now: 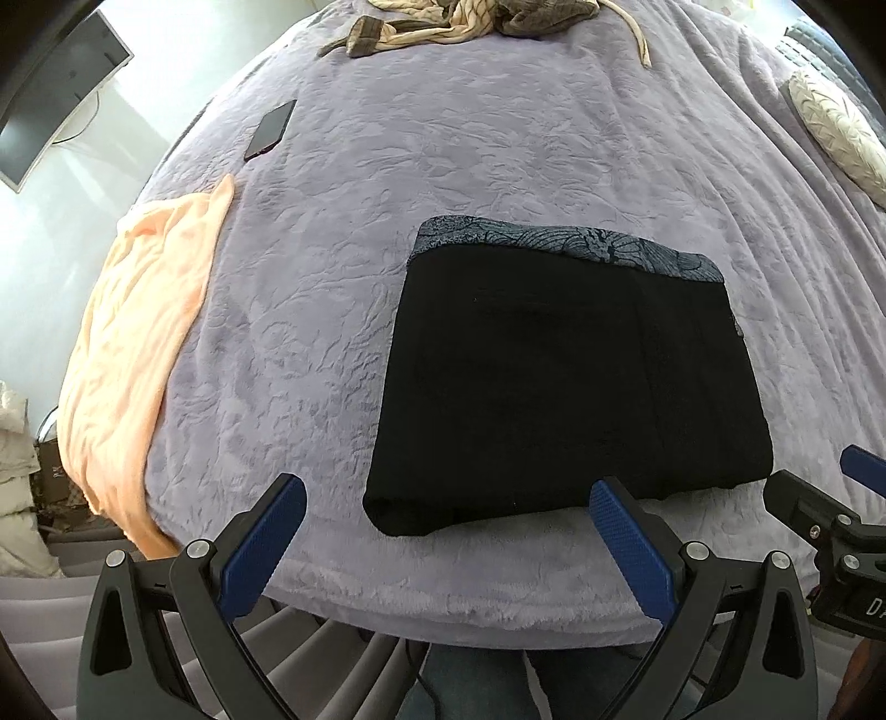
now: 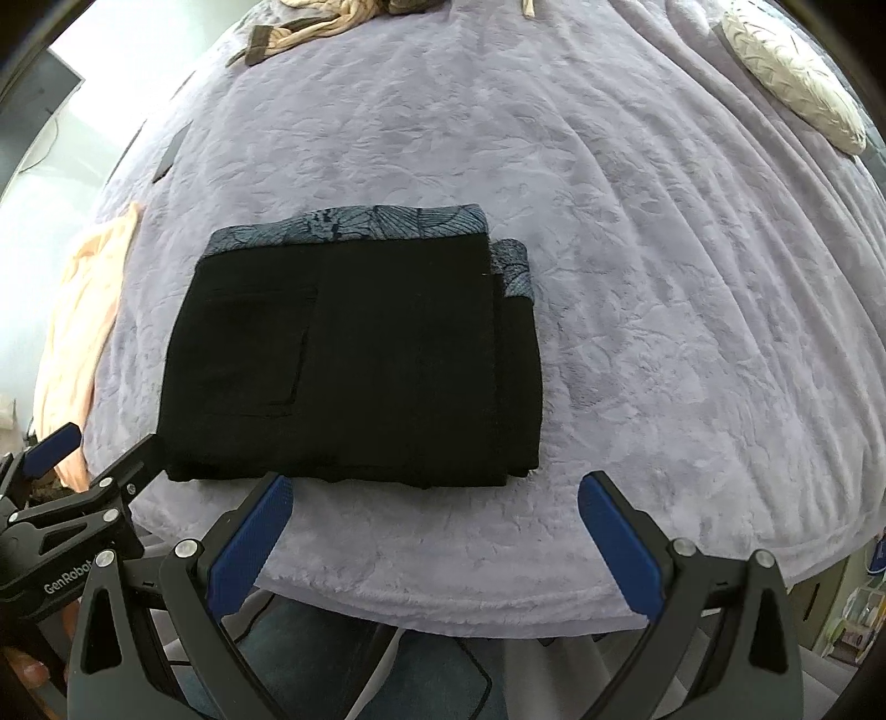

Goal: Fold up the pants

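Your left gripper [image 1: 446, 545] hangs over the near edge of the bed, fingers spread wide with nothing between them. Your right gripper [image 2: 434, 543] hangs beside it, likewise spread wide and empty.

Item 1 — pants [image 1: 570, 382], black, folded into a compact rectangle, lying flat on the blanket [image 1: 443, 166] near its front edge. A blue-grey patterned band [image 2: 354, 224] runs along the far edge of the bundle. From the right wrist view a rectangular pocket outline shows on the left half of the top layer, and a lower layer sticks out a little on the right side. Neither gripper touches the pants; the left gripper's right finger [image 1: 631, 543] sits just in front of the near edge.

Item 2 — blanket, lavender, plush, embossed with a leaf pattern, covering the whole bed.

Item 3 — peach cloth [image 1: 138, 343], loose, draped over the left edge of the bed, well apart from the pants.

Item 4 — phone [image 1: 270, 130], dark, lying flat on the blanket beyond the peach cloth.

Item 5 — heap of clothing [image 1: 470, 19], beige and brown, at the far end of the bed.

Item 6 — cushion [image 2: 797, 88], pale, textured, at the far right.

Item 7 — monitor [image 1: 55, 94], at the upper left off the bed.

Containers: none that you can make out.

Writing: "GenRobot" reads on the body of the left gripper as seen from the right wrist view; on the right gripper's body in the left wrist view only a partial letter "D" shows.
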{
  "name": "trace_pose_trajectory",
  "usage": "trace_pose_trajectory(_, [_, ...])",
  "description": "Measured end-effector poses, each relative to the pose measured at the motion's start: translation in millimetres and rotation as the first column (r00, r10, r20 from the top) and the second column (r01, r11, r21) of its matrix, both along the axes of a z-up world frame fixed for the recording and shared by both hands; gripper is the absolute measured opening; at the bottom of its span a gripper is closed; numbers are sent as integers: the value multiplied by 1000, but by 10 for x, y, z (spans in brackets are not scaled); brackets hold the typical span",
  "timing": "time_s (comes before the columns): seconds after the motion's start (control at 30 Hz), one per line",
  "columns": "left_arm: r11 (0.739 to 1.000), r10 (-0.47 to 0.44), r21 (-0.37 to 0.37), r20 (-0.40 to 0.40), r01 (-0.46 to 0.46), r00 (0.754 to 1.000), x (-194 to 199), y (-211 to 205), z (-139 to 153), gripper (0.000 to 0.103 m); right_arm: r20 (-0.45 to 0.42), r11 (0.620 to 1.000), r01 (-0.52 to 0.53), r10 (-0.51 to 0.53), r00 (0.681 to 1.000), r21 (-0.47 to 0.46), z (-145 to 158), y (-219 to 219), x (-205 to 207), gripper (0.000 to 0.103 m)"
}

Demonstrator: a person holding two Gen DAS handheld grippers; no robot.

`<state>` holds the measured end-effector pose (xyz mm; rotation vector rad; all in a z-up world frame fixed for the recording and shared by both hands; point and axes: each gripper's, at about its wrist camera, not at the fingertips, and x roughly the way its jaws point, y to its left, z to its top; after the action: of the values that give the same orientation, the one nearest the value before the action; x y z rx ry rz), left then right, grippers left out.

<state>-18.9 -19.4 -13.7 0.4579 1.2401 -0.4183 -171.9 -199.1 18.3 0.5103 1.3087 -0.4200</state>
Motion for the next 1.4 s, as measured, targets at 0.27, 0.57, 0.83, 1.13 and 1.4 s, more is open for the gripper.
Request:
trace_pose_trajectory(0.27, [1000, -15, 0, 4, 15, 1000, -68, 14, 35, 103, 4, 1000, -10, 10, 1000, -7, 30, 32, -42, 103])
trace_pose_trajectory(0.57, [1000, -2, -11, 0, 2, 1000, -109, 63, 39, 103, -1, 1000, -15, 15, 1000, -20, 46, 83, -55, 103])
trace_pose_trajectory(0.83, [1000, -12, -7, 1, 12, 1000, -129, 75, 34, 103, -13, 999, -19, 18, 1000, -37, 54, 109, -52, 103])
trace_pose_trajectory(1.13, [1000, -17, 3, 10, 17, 1000, -157, 104, 32, 103, -25, 998, -18, 16, 1000, -62, 54, 128, -41, 103])
trace_pose_trajectory(1.4, [1000, -22, 6, 16, 22, 1000, -177, 108, 34, 103, -29, 996, -34, 31, 999, -88, 72, 147, -19, 103])
